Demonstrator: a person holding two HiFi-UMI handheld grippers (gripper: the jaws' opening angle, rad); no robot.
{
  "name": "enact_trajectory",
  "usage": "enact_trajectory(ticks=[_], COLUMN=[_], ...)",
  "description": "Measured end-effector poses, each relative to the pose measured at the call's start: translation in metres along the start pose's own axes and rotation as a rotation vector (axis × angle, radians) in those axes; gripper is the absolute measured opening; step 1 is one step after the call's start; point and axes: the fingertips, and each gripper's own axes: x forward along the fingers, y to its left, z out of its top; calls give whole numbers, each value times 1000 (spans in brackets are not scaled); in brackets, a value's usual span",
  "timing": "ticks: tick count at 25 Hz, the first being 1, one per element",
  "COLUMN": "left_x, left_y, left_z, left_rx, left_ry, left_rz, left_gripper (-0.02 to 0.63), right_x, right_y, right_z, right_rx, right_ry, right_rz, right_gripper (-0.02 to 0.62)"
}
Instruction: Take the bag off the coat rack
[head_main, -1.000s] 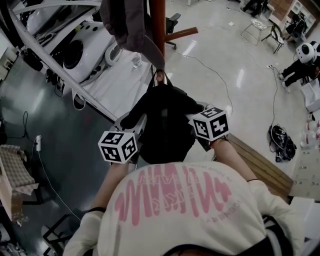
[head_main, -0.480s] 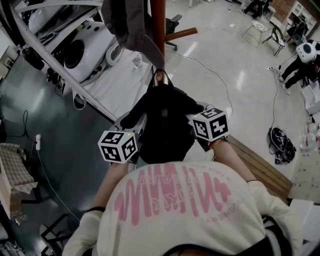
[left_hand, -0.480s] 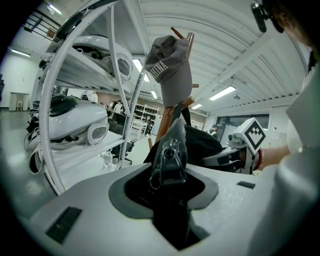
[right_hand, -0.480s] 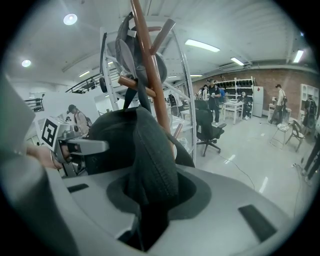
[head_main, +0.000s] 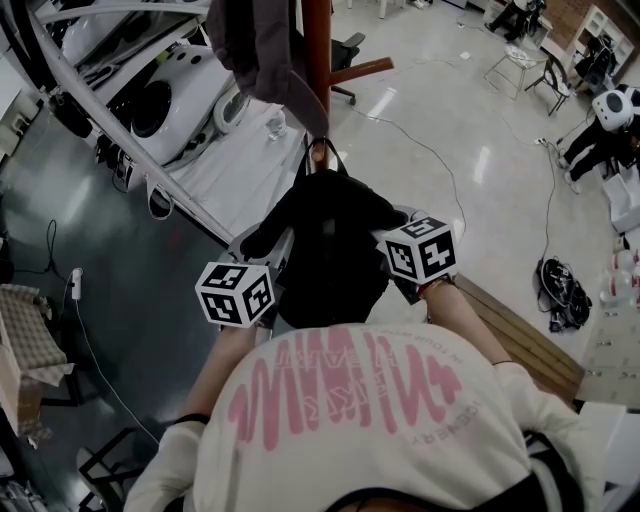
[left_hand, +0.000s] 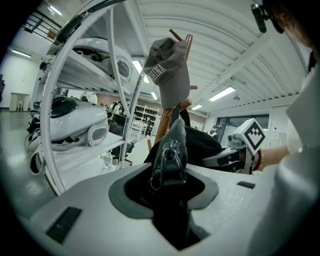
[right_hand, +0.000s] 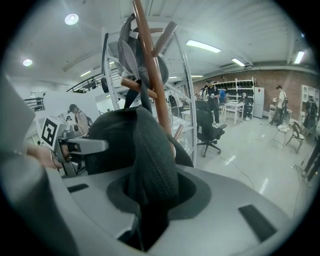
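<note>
A black bag (head_main: 330, 245) hangs by its top strap (head_main: 318, 152) from a peg of the brown coat rack pole (head_main: 316, 40). My left gripper (head_main: 268, 258) holds the bag's left side and my right gripper (head_main: 396, 228) its right side. In the left gripper view the left gripper (left_hand: 170, 172) is shut on a fold of the bag (left_hand: 171, 150) that carries a zip pull. In the right gripper view the right gripper (right_hand: 149, 197) is shut on a thick ridge of the bag (right_hand: 150, 160), with the pole (right_hand: 150, 65) right behind it.
A grey cap (left_hand: 167, 70) and a dark garment (head_main: 255, 45) hang higher on the rack. White shelving (head_main: 120, 130) with rounded white shells and a glass (head_main: 273, 122) stands to the left. A wooden bench (head_main: 530, 345) lies at the right, an office chair (right_hand: 210, 127) beyond, and cables cross the floor.
</note>
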Motion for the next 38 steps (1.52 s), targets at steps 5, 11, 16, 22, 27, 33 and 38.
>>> enact_trajectory(ticks=[5, 11, 16, 22, 27, 33, 38], left_x=[-3, -6, -8, -13, -17, -21, -25], left_y=[-3, -4, -5, -8, -9, -12, -11], left_z=[1, 2, 3, 6, 8, 7, 9], left_rx=[0, 5, 9, 13, 15, 19, 24], left_ry=[-7, -13, -18, -25, -29, -32, -39], left_rz=[2, 6, 8, 4, 4, 8, 11], left_gripper=[130, 130, 130, 130, 129, 129, 127], right_x=[-4, -5, -7, -10, -12, -16, -16], right_y=[1, 4, 5, 7, 11, 14, 18], right_z=[0, 0, 1, 3, 4, 3, 3], right_rx=[-8, -16, -20, -29, -38, -48, -53], right_ry=[-4, -10, -14, -21, -21, -20, -22], right_rz=[2, 0, 0, 3, 4, 5, 7], right_gripper=[95, 95, 95, 95, 95, 95, 94])
